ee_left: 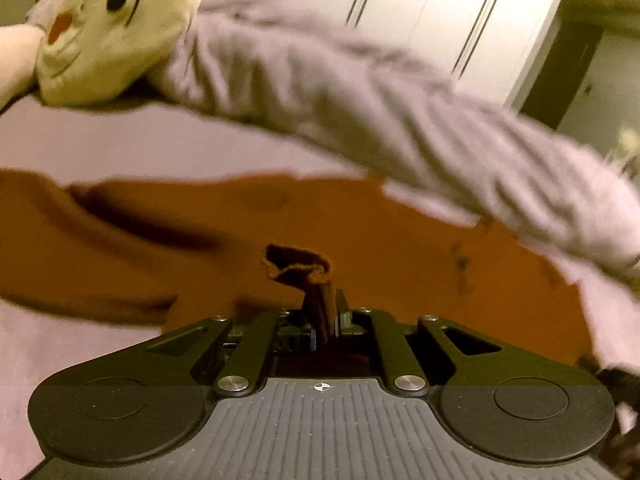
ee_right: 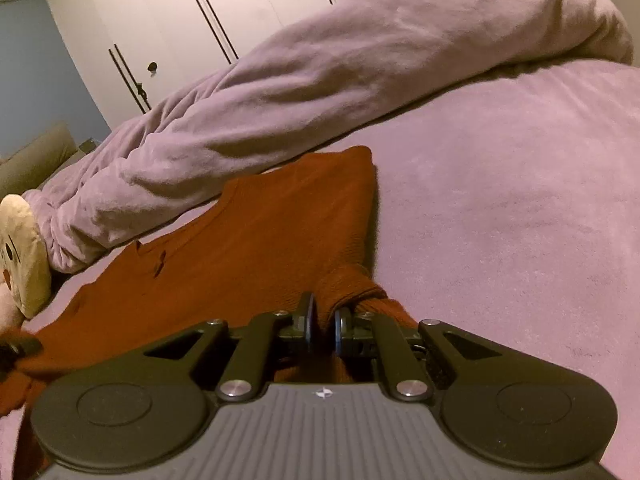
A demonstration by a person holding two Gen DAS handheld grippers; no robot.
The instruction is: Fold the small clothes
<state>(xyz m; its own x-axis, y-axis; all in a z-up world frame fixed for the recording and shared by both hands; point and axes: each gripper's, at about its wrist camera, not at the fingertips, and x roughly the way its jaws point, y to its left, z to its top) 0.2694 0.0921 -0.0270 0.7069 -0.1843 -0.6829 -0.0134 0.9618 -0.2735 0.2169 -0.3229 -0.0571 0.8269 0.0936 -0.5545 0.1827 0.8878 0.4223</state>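
Observation:
A small rust-orange knit garment (ee_left: 380,248) lies spread on the lilac bed sheet (ee_left: 120,144); it also shows in the right wrist view (ee_right: 248,240). My left gripper (ee_left: 320,312) is shut on a bunched edge of the garment, which stands up between the fingers. My right gripper (ee_right: 324,320) is shut on another bunched edge of the same garment, near its right side. The left gripper shows dimly at the left edge of the right wrist view (ee_right: 16,350).
A rolled lilac duvet (ee_right: 320,92) lies along the far side of the garment, also in the left wrist view (ee_left: 360,92). A cream plush toy (ee_left: 116,28) lies at the far left. White wardrobe doors (ee_right: 180,20) stand behind the bed.

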